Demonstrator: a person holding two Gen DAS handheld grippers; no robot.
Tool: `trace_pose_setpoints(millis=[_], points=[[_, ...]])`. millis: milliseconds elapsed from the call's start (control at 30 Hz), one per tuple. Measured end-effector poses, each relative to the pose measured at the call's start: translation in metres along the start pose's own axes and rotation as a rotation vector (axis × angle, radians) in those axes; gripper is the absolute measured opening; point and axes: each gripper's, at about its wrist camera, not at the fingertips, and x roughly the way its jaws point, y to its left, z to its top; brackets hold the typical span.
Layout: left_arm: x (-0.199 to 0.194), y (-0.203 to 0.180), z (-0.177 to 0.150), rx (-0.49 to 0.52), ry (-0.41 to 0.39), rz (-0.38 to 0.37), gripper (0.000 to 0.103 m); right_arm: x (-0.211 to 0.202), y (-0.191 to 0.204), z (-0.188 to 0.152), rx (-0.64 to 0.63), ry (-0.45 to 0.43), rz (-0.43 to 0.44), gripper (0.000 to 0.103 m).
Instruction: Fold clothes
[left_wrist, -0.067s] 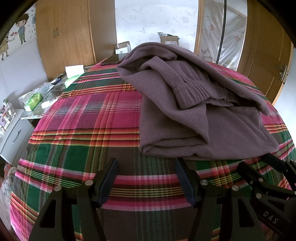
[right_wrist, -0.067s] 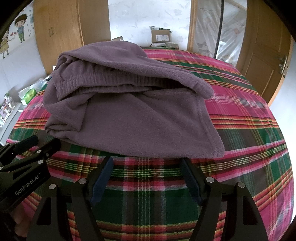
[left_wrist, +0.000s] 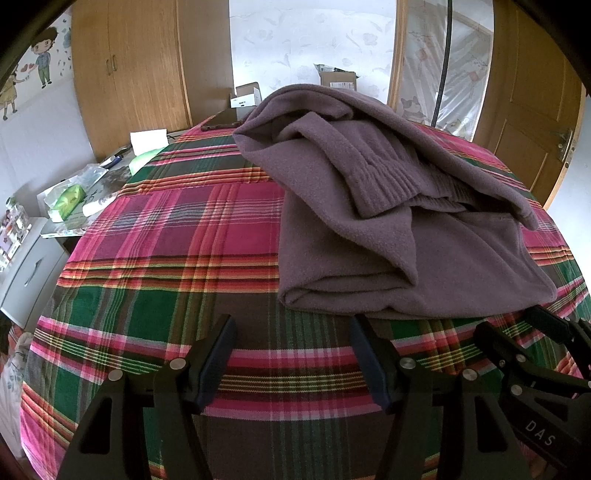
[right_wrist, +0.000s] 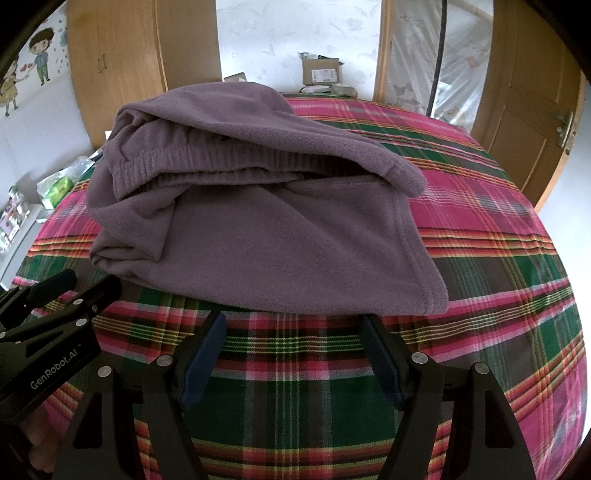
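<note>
Comparison with the views taken a moment before shows no visible change: the purple garment (left_wrist: 388, 221) keeps the same heap and the same place, and both tools frame it as before. Judgement: no fold is under way; the work stands at the approach, with nothing yet gripped.

The garment lies on the plaid bedcover (left_wrist: 177, 236), bunched in loose layers, a ribbed cuff (left_wrist: 384, 177) uppermost in the left view. Its near edge lies just ahead of both tools, towards the near edge of the bed; the left half of the bed is bare cover.

The left gripper (left_wrist: 291, 354) stands spread wide, empty, its fingertips just short of the garment's folded near edge. The right gripper (right_wrist: 291, 350) is likewise spread and empty, below the hemmed corner (right_wrist: 436, 295). Each tool shows at the margin of the other's view, so they sit side by side.

Not determinable: what kind of garment it is, since its shape is buried in the heap; how many layers lie beneath; whether the fingertips touch the cover. The near edge of the bed is hidden behind the tools. The clutter on the side cabinet (left_wrist: 33, 269) at the left is too small to identify.
</note>
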Motion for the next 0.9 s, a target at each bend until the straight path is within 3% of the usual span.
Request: trace_pose_setpoints(millis=[900], points=[[0.0010,0.0001,0.0001,-0.005,0.004,0.012,0.068,0.0008,-0.0005,-0.0010,0.000,0.000,-0.001,0.075]])
